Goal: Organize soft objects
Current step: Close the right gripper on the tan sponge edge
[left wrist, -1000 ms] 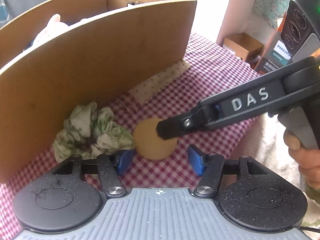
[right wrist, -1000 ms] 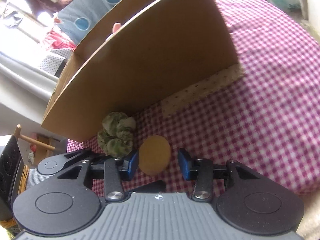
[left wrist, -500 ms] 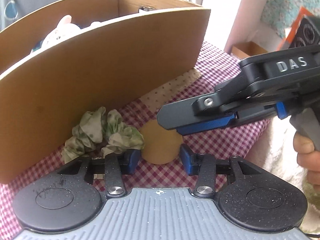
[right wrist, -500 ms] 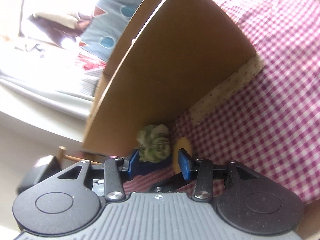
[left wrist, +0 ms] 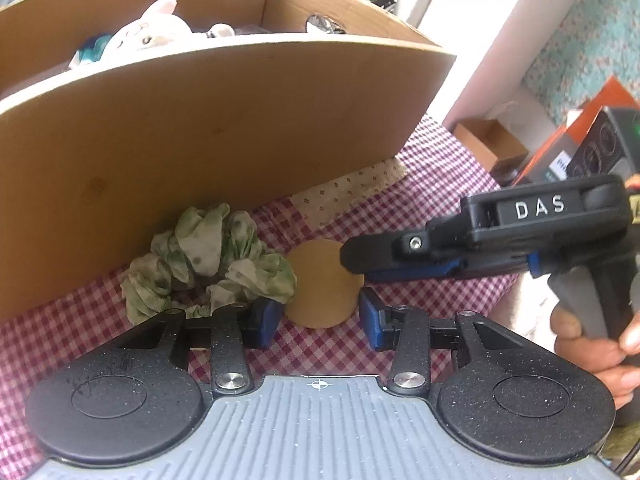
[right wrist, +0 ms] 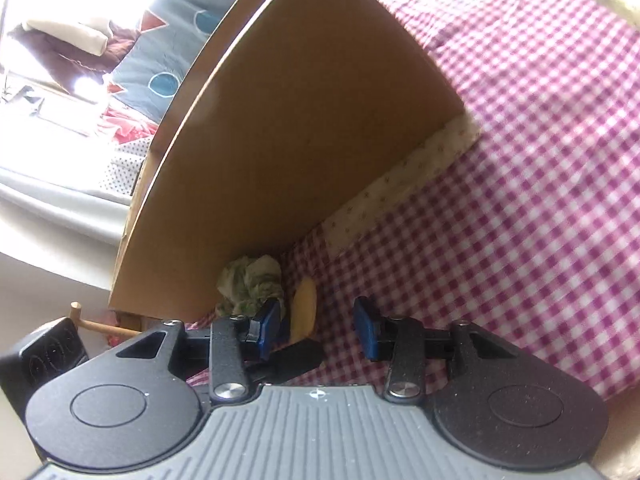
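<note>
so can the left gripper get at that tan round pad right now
Probably yes. The left gripper has its jaws apart just short of the tan round pad, with bare checked cloth between. The right gripper tip overlaps the pad's far edge and the green scrunchie crowds one side.

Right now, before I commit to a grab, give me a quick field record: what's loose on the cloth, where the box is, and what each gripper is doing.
loose items: green scrunchie, tan round pad, side by side on the checked cloth
box: cardboard box directly behind them; plush toy inside
left gripper: jaws apart, pad just ahead, not gripped
right gripper: jaws closing, nothing held; tip over the pad's edge
</note>
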`<state>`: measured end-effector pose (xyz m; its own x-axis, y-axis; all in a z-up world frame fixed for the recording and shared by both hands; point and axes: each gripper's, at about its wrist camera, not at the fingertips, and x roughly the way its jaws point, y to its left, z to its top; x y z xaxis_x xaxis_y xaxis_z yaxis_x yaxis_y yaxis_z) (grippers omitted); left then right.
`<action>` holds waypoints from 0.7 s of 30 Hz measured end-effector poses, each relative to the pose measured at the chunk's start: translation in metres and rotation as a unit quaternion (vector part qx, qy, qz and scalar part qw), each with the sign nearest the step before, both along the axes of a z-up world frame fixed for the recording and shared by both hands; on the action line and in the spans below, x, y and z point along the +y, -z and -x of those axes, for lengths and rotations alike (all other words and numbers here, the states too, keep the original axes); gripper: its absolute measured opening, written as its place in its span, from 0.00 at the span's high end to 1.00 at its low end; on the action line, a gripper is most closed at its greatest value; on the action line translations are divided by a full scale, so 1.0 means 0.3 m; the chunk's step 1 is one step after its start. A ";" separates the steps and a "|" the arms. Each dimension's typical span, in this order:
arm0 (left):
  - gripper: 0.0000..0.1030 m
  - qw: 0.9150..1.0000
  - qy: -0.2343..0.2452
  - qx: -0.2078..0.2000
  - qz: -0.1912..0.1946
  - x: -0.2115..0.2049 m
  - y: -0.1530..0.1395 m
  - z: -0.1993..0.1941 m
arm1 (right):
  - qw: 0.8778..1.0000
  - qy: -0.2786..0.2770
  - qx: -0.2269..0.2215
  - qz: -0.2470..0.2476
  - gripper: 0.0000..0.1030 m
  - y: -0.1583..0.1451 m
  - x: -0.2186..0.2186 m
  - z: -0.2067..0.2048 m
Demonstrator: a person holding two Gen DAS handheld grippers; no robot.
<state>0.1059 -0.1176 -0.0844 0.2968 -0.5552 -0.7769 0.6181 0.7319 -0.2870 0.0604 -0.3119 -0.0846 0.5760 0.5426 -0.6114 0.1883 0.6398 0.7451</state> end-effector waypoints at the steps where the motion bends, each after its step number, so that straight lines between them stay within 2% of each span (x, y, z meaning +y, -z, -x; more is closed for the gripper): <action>1: 0.60 1.000 -0.002 0.004 0.006 0.015 -0.003 -0.002 | 1.000 0.000 0.000 -0.003 0.59 0.003 0.006 -0.005; 2: 0.60 1.000 -0.002 0.006 0.009 0.019 -0.002 -0.006 | 1.000 0.001 0.000 -0.004 0.60 0.006 0.014 -0.011; 7: 0.60 1.000 0.005 0.001 0.010 0.016 0.007 -0.006 | 1.000 -0.004 0.005 -0.001 0.79 0.022 0.067 -0.054; 11: 0.60 1.000 0.011 -0.003 0.004 0.007 -0.006 0.003 | 1.000 -0.007 0.001 0.016 0.88 0.000 0.101 -0.047; 16: 0.60 1.000 0.024 -0.012 0.011 0.001 -0.029 0.020 | 0.999 0.004 -0.017 0.030 0.91 -0.056 0.114 0.001; 21: 0.60 0.998 0.041 -0.027 0.035 -0.005 -0.090 0.059 | 0.998 0.012 -0.044 0.040 0.92 -0.135 0.105 0.069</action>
